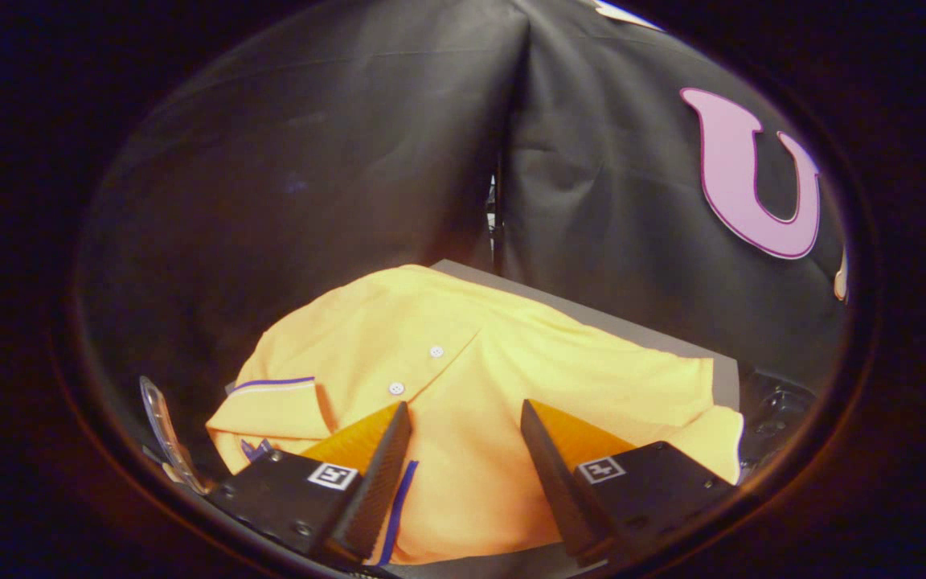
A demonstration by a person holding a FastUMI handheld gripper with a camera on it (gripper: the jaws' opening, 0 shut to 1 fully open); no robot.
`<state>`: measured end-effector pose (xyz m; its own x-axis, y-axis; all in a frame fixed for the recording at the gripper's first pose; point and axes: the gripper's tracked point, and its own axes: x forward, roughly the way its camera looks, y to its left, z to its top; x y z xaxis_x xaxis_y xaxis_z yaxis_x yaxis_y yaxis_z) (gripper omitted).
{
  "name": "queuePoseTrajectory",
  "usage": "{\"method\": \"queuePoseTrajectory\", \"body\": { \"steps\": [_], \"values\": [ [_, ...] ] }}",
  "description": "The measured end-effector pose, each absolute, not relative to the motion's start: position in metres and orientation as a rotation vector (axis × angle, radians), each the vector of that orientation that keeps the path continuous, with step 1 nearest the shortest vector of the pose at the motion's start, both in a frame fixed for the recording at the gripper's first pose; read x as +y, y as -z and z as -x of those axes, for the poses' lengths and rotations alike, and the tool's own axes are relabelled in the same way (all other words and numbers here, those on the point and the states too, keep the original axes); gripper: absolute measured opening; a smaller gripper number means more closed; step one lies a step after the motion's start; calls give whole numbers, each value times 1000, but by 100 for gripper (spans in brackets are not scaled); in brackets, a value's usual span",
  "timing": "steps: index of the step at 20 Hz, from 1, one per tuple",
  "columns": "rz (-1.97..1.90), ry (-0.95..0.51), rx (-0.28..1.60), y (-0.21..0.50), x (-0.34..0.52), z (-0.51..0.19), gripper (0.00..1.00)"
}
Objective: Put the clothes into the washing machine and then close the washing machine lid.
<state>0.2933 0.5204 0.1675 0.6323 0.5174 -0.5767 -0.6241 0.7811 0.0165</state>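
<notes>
Spread wide apart, my jaws hold nothing; the gripper hangs just over the near part of a yellow polo shirt, and cloth shows in the gap between the two fingers. Whether the fingertips touch the fabric or float just above it, I cannot tell. Each finger block carries a small square black-and-white marker tag, a coded pattern and no readable writing. I see no brand or label on the shirt itself. Its placket runs away from the jaws with two white buttons just ahead of the left finger, and a dark blue stripe shows beside that same finger. Farther left lies a sleeve or collar edge trimmed in purple and white. The shirt lies spread over a flat grey surface, whose far edge and right corner stick out beyond the cloth. At the near left, past the shirt, stands a clear curved plastic piece; I cannot say what it belongs to. To the right of the grey surface is a dark glossy thing, too dim to identify. Black cloth booth walls close off the far side.
</notes>
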Motion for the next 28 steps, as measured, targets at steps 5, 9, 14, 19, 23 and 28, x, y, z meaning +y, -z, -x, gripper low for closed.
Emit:
{"method": "queuePoseTrajectory", "body": {
  "steps": [5,9,14,19,23,28],
  "values": [
    [178,-690,601,-166,530,-289,5],
    [146,-704,580,-173,526,-289,0],
    [122,-655,548,-184,511,-300,0],
    [135,-503,486,-197,450,-314,0],
    [128,-337,418,-220,375,-336,0],
    [138,-113,360,-230,271,-347,0]
  ]
}}
